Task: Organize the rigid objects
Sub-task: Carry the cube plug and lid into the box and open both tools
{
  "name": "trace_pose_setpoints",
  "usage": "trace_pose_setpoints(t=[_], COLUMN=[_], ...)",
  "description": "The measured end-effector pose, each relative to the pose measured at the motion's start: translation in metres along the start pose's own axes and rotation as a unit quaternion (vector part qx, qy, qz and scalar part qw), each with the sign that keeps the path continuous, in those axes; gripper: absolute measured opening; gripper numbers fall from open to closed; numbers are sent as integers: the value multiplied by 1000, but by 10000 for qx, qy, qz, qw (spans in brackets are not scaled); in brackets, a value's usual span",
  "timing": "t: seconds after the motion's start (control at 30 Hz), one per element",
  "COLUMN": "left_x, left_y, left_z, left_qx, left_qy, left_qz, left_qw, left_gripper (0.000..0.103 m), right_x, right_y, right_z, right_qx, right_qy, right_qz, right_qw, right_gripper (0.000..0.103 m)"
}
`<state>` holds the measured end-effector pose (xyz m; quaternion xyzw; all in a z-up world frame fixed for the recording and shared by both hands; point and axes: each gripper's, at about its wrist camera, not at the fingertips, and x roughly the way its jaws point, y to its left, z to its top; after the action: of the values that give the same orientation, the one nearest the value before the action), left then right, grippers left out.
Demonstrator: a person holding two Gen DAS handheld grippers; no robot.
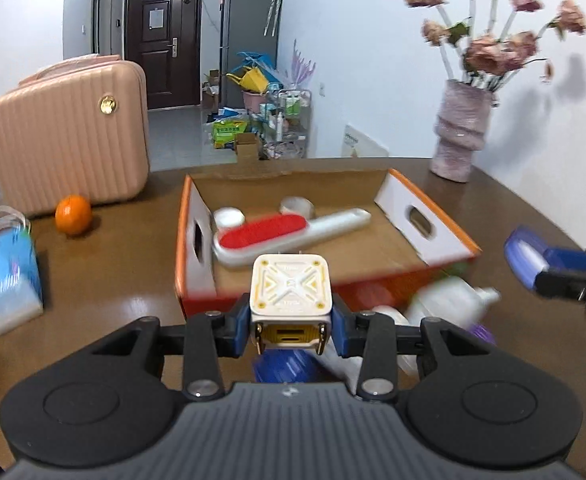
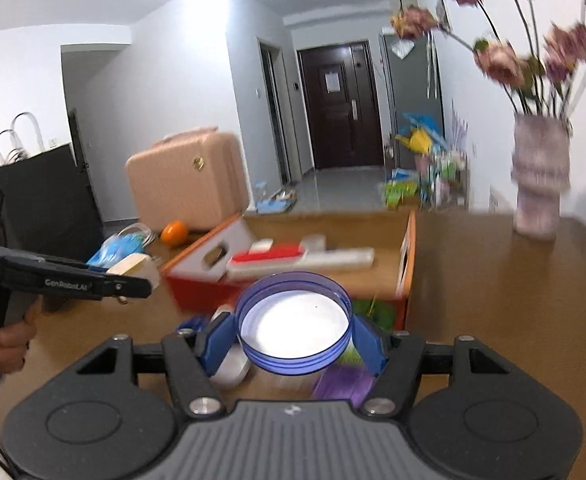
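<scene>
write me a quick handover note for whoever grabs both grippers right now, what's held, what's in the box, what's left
Left gripper: shut on the white and yellow cube, lifted in front of the box.
Right gripper: shut on the blue-rimmed round lid, also short of the box.
Cardboard box: already holds the red-and-white brush, a white jar and a tape roll.
Left: drop in the cube and lid, then the white bottle and purple items on the table by the box's near side.
</scene>
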<state>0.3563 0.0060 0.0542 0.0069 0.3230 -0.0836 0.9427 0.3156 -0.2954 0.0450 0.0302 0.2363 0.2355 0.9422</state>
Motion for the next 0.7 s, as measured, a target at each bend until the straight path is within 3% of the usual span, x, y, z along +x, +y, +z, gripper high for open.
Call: trace_pose_setpoints(t=[0.13,0.37,0.47,0.53,0.7], left_x=[59,138,148,147,140], left_y=[17,35,37,36,40], left_z=[33,38,33,34,42], left_qx=[21,338,538,593,478], left_qy=[544,1202,1208,1117,1024], left_qz=[23,424,439,489,411], left_qw=[9985,9913,9902,9908,9927], left_gripper=[39,39,40,46,47], right_x=[75,199,229,241,245], right_y=[-39,-59,-52,-48,-48], right_z=[44,70,64,58,63], right_qx=[324,-119,-560,-742,-802], right_qy=[451,1201,1386,1499,1433], right_qz=[110,-480,-866,-891,-832], right_qw=[9984,9915,9850,9819,9829], right_gripper=[64,64,65,65,65])
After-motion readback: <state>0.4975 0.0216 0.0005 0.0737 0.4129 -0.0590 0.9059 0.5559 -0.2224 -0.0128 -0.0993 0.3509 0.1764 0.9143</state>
